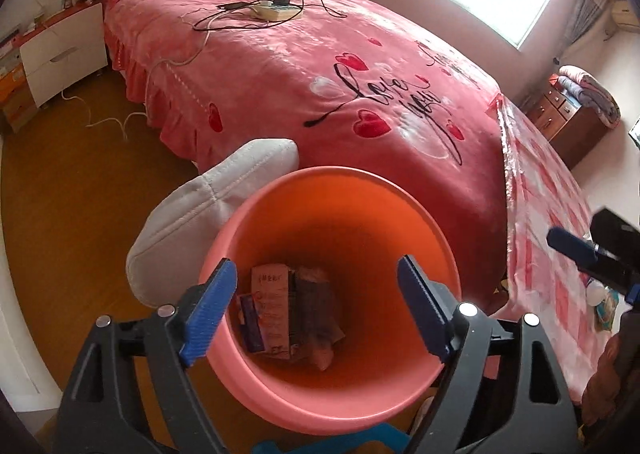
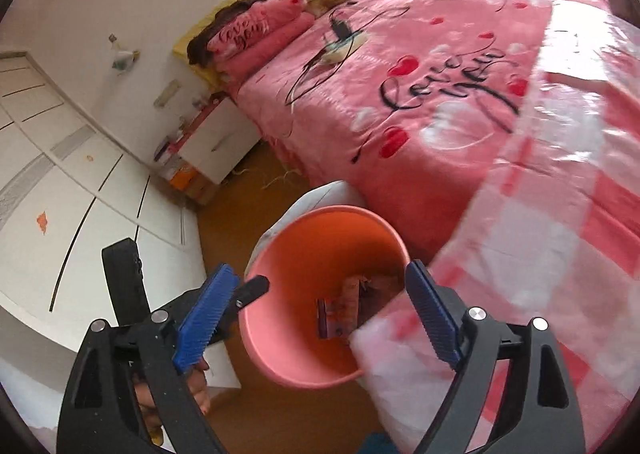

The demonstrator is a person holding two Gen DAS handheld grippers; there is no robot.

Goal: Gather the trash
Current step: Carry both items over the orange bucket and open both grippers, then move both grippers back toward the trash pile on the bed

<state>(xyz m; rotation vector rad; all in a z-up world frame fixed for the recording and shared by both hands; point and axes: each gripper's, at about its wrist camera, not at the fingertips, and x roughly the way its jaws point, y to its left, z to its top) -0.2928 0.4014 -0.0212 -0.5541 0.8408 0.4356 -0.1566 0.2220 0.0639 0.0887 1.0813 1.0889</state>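
A pink-orange plastic bin [image 1: 348, 190] stands on the wood floor at the foot of the bed. It also shows in the right wrist view [image 2: 288, 350]. Crumpled wrappers and small cartons [image 1: 292, 314] lie at its bottom, seen too in the right wrist view [image 2: 352, 306]. My left gripper [image 1: 316, 310] hovers over the bin's mouth, open and empty. My right gripper [image 2: 316, 318] is also open and empty, above the bin from the table side. Its blue finger shows at the right edge of the left wrist view [image 1: 572, 244].
A bed with a pink heart blanket [image 1: 320, 66] carries a power strip and cables [image 1: 272, 8]. A table with a pink checked cloth [image 1: 560, 254] is at the right. A white cushion [image 1: 192, 214] leans behind the bin. A white nightstand [image 1: 64, 50] stands at the left.
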